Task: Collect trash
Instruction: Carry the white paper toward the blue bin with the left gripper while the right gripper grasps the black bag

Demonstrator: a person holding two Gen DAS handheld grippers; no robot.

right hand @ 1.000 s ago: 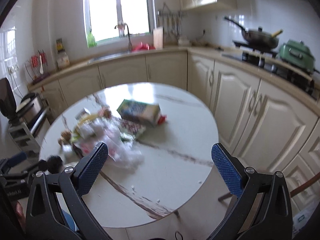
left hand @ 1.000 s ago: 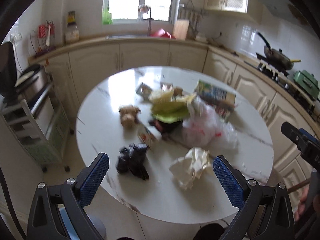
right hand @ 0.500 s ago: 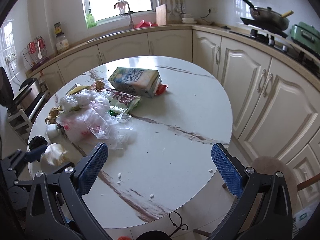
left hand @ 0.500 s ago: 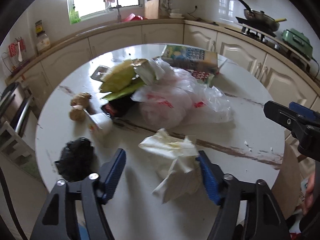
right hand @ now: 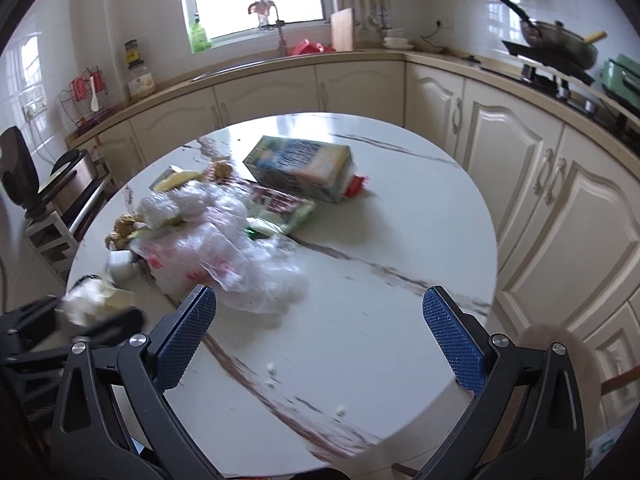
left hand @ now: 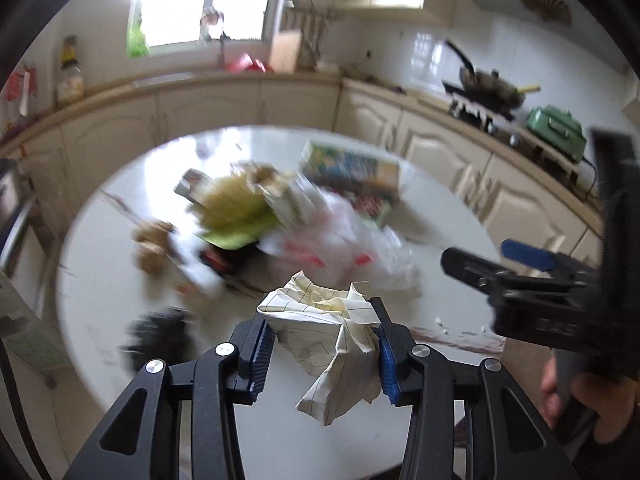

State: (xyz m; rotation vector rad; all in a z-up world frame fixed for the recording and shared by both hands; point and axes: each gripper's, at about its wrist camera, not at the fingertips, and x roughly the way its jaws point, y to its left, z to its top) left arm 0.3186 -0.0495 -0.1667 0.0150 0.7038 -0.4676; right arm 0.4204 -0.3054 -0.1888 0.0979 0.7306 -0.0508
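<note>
A crumpled sheet of lined paper point(left hand: 320, 320) sits between the blue pads of my left gripper point(left hand: 322, 344). Its jaws are closing and both pads touch the paper, just above the round white table point(left hand: 440, 208). The right wrist view shows the same paper point(right hand: 86, 300), blurred, at the far left. My right gripper point(right hand: 318, 332) stands open over the table's near part with nothing between its fingers. A clear plastic bag point(right hand: 224, 252), a printed carton point(right hand: 300, 168), yellow-green wrappers point(left hand: 232, 208), brown lumps point(left hand: 150, 244) and a black wad point(left hand: 160, 332) lie on the table.
Cream cabinets point(right hand: 540, 200) curve round the back and right. A pan on the stove point(right hand: 560, 46) and a green appliance point(left hand: 556, 128) are at the right. A metal rack point(right hand: 60, 204) stands left of the table. A person's hand point(left hand: 592, 404) holds the right gripper.
My left gripper moved forward over the table and closed its jaws around the crumpled paper. The right gripper sank toward the table and stayed open.
</note>
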